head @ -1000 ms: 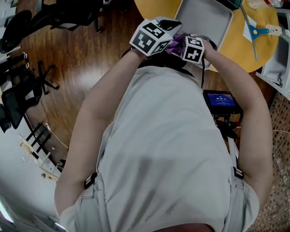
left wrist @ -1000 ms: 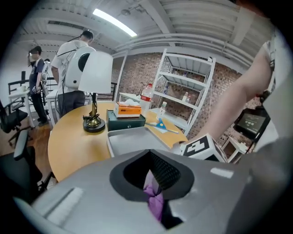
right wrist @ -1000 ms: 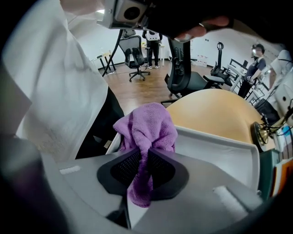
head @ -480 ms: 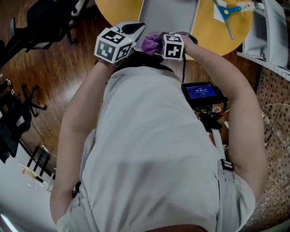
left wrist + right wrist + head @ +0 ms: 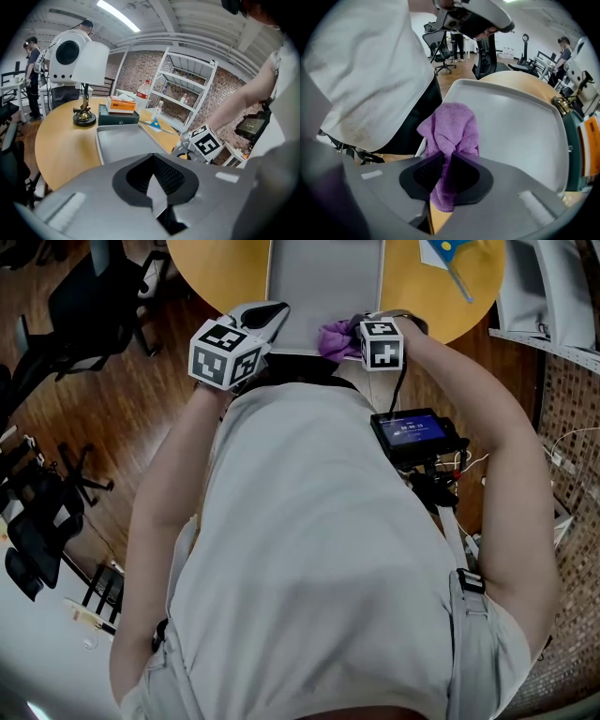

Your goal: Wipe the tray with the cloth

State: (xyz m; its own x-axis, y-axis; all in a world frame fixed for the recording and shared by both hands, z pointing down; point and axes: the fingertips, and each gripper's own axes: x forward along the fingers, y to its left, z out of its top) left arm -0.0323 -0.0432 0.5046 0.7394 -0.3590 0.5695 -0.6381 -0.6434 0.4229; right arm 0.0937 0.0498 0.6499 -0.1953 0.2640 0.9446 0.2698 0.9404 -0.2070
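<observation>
right gripper (image 5: 447, 161) | clamped on cloth (image 5: 452, 126) | at tray (image 5: 515, 126) near edge

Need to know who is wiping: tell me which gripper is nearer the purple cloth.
Right. The right gripper is shut on the purple cloth at the tray's near edge; the left gripper sits apart from it, by the tray's near left corner.

Round yellow worktop (image 5: 61, 140). Grey tray (image 5: 126, 143) at near edge. Behind it a lamp (image 5: 85, 119) and a dark green box (image 5: 118, 115). Blue-handled tool (image 5: 154, 125) beside the tray.
</observation>
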